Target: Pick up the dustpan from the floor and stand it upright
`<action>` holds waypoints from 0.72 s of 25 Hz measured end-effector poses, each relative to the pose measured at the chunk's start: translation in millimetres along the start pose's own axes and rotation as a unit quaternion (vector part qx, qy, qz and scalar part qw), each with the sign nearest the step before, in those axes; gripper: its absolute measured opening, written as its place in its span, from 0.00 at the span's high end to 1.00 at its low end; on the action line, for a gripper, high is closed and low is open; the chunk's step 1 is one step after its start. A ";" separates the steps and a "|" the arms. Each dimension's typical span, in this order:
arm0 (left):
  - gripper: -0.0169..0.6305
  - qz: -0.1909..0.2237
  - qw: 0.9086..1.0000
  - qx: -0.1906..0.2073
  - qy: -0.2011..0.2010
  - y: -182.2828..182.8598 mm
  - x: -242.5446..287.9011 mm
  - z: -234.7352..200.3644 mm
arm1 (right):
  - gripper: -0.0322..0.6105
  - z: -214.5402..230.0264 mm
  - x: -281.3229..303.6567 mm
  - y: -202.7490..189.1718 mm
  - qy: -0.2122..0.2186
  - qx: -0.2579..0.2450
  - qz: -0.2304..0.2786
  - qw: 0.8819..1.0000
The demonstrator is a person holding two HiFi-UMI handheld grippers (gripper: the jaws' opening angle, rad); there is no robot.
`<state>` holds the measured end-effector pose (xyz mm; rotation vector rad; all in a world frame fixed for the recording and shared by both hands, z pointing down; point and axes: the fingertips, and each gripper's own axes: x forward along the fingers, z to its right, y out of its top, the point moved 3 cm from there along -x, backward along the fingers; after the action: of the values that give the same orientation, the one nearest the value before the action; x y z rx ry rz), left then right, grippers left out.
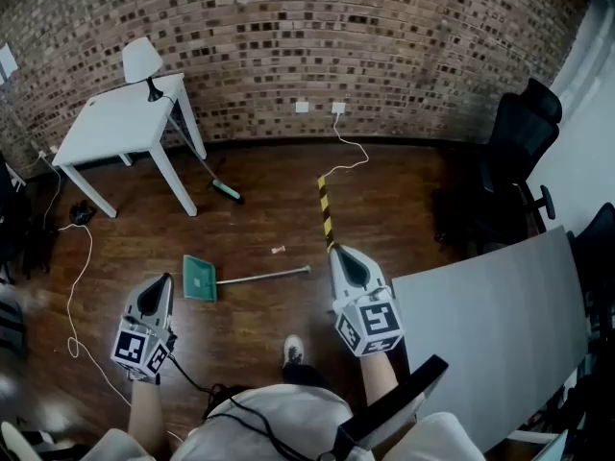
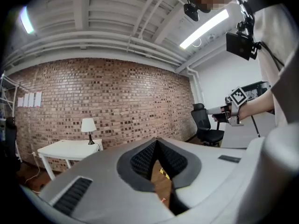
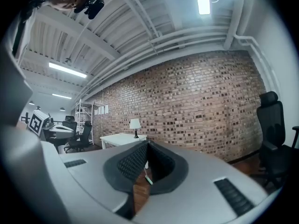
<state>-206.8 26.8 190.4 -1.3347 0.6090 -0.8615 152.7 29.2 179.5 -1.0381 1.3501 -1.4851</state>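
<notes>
The green dustpan (image 1: 200, 278) lies flat on the wooden floor, its long grey handle (image 1: 264, 277) stretching right. My left gripper (image 1: 163, 279) hovers just left of the pan, held level, jaws shut and empty. My right gripper (image 1: 338, 251) is off the handle's right end, also tapering to a closed tip with nothing in it. In the left gripper view the left gripper's (image 2: 156, 142) pads meet, pointing at the brick wall. In the right gripper view the right gripper's (image 3: 148, 144) pads meet too. The dustpan shows in neither gripper view.
A white table (image 1: 125, 123) with a lamp (image 1: 142, 60) stands at the back left, a green-headed broom (image 1: 228, 191) leaning on it. Yellow-black tape (image 1: 326, 209) marks the floor. A grey desk (image 1: 490, 325) and black chair (image 1: 514, 152) fill the right. Cables (image 1: 75, 286) trail left.
</notes>
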 end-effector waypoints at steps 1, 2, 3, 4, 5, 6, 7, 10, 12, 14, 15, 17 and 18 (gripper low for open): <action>0.98 -0.001 1.000 -0.001 0.001 1.9 8.8 -0.7 | 0.95 9.0 7.6 -0.6 0.000 0.003 -0.003 1.000; 0.98 -0.001 1.000 -0.002 0.001 2.8 16.3 -1.0 | 0.95 15.8 14.1 -1.9 0.001 0.004 -0.004 1.000; 0.98 -0.002 1.000 -0.002 0.000 2.7 22.2 -1.8 | 0.95 19.6 20.0 -3.3 0.003 0.004 -0.005 1.000; 0.98 -0.003 1.000 -0.003 -0.001 1.5 26.3 -3.9 | 0.95 20.3 25.8 -4.4 0.007 0.004 -0.004 1.000; 0.98 -0.006 1.000 -0.005 0.001 -0.3 29.3 -7.4 | 0.95 18.8 31.2 -5.2 0.011 0.004 -0.002 1.000; 0.98 -0.008 1.000 -0.007 0.003 -2.2 31.9 -11.5 | 0.95 16.3 36.2 -6.0 0.015 0.005 -0.001 1.000; 0.98 -0.010 1.000 -0.009 0.004 -3.5 34.9 -15.3 | 0.95 13.8 40.7 -6.9 0.017 0.006 0.000 1.000; 0.98 -0.010 1.000 -0.009 0.001 -5.7 45.8 -23.1 | 0.95 8.9 51.0 -11.0 0.016 0.009 0.000 1.000; 0.98 -0.013 1.000 -0.010 0.001 -8.3 52.0 -27.4 | 0.95 7.9 54.3 -14.6 0.007 0.014 0.000 1.000; 0.98 -0.014 1.000 -0.012 -0.001 -10.3 56.7 -34.8 | 0.95 5.9 59.4 -16.4 -0.001 0.017 0.000 1.000; 0.98 -0.014 1.000 -0.013 -0.003 -11.1 57.7 -39.2 | 0.95 3.8 62.2 -16.7 -0.004 0.016 -0.001 1.000; 0.98 -0.014 1.000 -0.017 -0.005 -12.8 57.3 -48.8 | 0.95 -1.8 66.7 -15.5 -0.009 0.014 -0.002 1.000; 0.98 -0.014 1.000 -0.019 -0.004 -13.8 56.8 -54.3 | 0.95 -5.2 68.7 -13.7 -0.012 0.014 0.000 1.000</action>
<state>-220.9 -51.1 200.6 -1.3840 0.6033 -0.8705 127.0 -34.3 195.0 -1.0340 1.3085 -1.4832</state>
